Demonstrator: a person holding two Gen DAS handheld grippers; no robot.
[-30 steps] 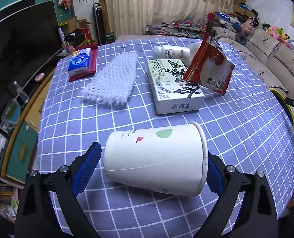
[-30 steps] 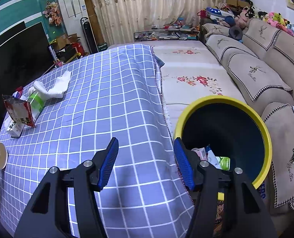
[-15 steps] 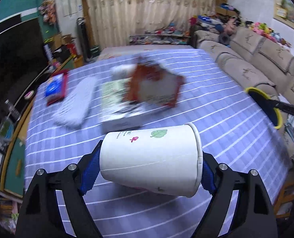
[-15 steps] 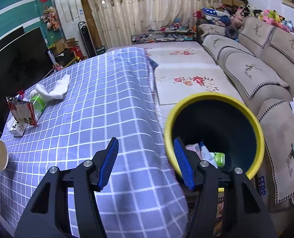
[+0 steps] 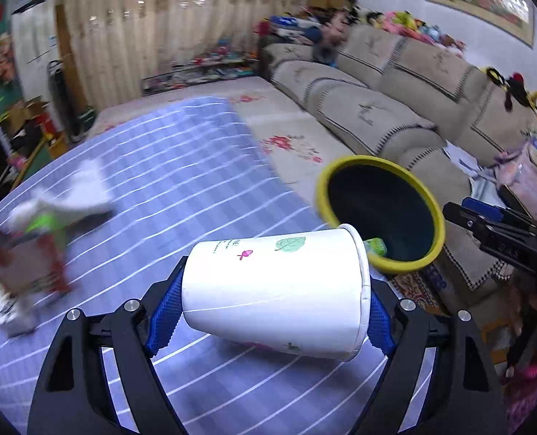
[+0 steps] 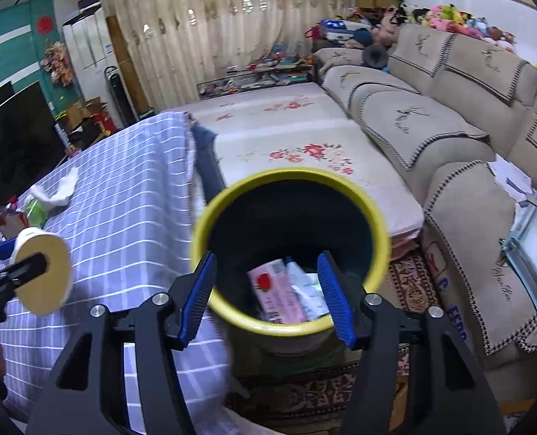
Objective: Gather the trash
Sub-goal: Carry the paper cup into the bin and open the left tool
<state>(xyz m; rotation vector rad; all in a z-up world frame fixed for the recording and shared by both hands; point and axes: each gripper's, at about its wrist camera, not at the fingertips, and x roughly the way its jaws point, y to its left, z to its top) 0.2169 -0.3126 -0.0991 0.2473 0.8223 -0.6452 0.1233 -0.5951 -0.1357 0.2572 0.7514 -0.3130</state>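
Observation:
My left gripper [image 5: 268, 304] is shut on a white paper cup [image 5: 275, 286] with a green leaf print, held on its side above the blue checked tablecloth [image 5: 181, 181], its mouth toward the yellow-rimmed dark bin [image 5: 380, 214]. The cup's mouth [image 6: 43, 272] also shows at the left of the right wrist view. My right gripper [image 6: 266, 297] is open and empty, above the near rim of the bin [image 6: 290, 250], which holds a pink wrapper [image 6: 275, 290] and other trash.
A red snack bag [image 5: 25, 268], a box and white foam netting [image 5: 87, 192] lie blurred on the table's left. A beige sofa [image 6: 449, 116] stands to the right, a floral mat [image 6: 286, 145] behind the bin, a patterned rug [image 6: 322, 395] under it.
My left gripper has swung right with the cup, from over the trash on the table toward the bin. My right gripper has moved over the bin's opening.

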